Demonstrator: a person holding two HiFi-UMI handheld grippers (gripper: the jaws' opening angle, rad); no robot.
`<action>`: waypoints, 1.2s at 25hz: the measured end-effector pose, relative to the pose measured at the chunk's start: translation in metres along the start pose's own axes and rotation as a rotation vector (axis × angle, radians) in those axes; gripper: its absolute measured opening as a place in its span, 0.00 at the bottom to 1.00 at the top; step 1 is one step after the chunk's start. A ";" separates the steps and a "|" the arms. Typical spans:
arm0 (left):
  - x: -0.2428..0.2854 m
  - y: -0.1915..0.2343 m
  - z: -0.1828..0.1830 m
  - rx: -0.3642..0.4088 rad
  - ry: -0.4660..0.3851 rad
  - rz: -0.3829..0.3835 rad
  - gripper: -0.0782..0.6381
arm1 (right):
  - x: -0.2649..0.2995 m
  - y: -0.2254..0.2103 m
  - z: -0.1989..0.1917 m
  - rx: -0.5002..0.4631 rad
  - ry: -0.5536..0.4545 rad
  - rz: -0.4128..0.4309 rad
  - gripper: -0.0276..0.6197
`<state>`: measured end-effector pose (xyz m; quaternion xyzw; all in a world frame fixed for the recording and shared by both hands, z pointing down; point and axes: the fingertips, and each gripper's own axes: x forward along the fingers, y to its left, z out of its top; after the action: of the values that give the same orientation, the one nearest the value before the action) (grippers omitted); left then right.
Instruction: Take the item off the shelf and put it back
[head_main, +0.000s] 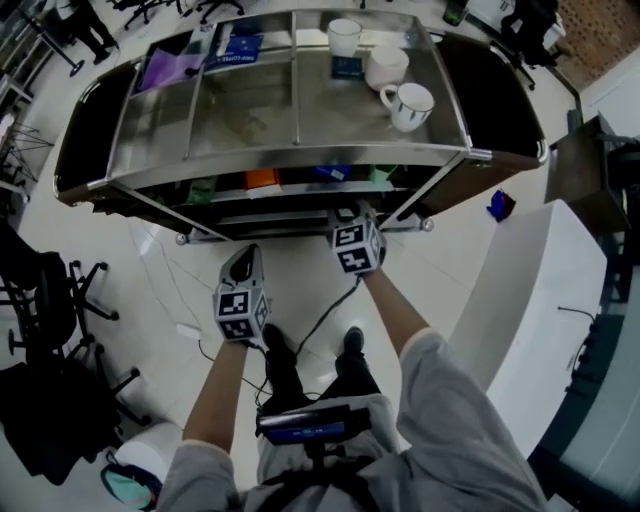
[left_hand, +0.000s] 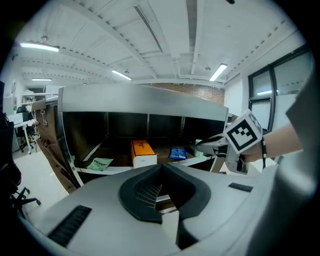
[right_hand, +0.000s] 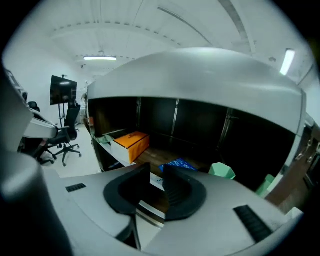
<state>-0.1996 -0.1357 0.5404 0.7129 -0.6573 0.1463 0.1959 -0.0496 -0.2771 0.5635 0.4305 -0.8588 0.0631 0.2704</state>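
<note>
A steel cart stands in front of me. Its lower shelf holds an orange box, a blue packet, a green packet and a green cup-like thing. My right gripper reaches the shelf's front edge by the blue packet; its jaws stand a narrow gap apart with nothing between them. It also shows in the left gripper view. My left gripper hangs back over the floor, slightly open and empty.
On the cart's top tray sit three white cups, a purple item and a blue pack. A white counter runs along the right. Black office chairs stand at the left. A small blue thing lies on the floor.
</note>
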 end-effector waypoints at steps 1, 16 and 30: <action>-0.007 0.000 0.006 0.005 -0.008 0.001 0.12 | -0.011 0.002 0.005 0.014 -0.007 0.014 0.15; -0.093 -0.009 0.037 -0.022 -0.059 0.003 0.12 | -0.144 0.000 0.019 0.199 -0.068 0.081 0.06; -0.139 -0.003 0.027 -0.034 -0.051 0.011 0.12 | -0.234 0.007 -0.034 0.322 -0.054 0.081 0.06</action>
<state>-0.2111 -0.0256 0.4518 0.7092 -0.6684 0.1181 0.1905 0.0720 -0.0962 0.4717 0.4349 -0.8612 0.1990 0.1718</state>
